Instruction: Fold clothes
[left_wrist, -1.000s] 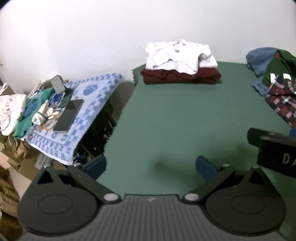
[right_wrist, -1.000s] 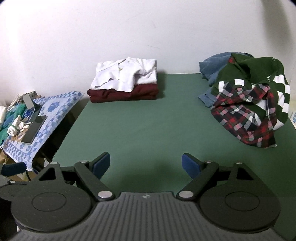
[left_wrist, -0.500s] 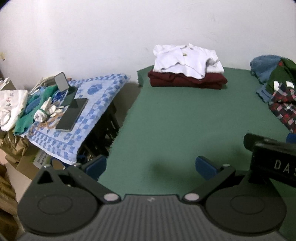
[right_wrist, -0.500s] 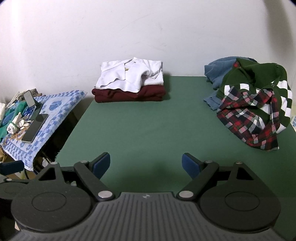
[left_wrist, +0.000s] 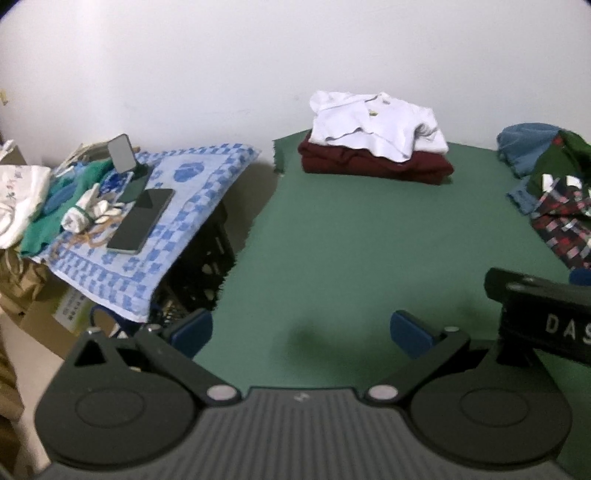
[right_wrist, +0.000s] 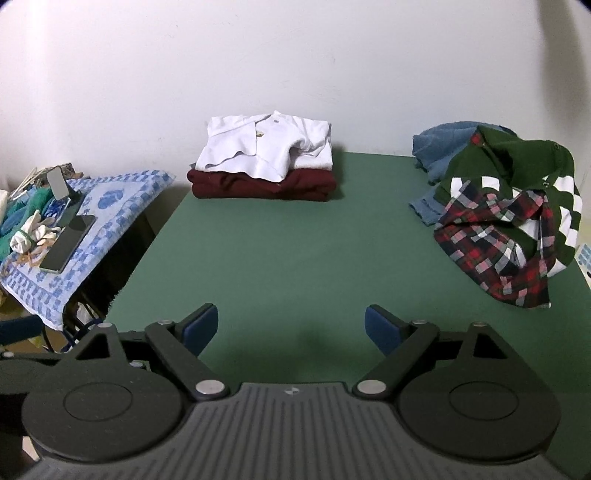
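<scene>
Green surface lies bare between both grippers and the clothes. Far left-centre sits the folded stack; far right, the unfolded pile, nearer the right gripper than the left gripper. Both sets of fingers are spread wide, holding and touching nothing.
</scene>
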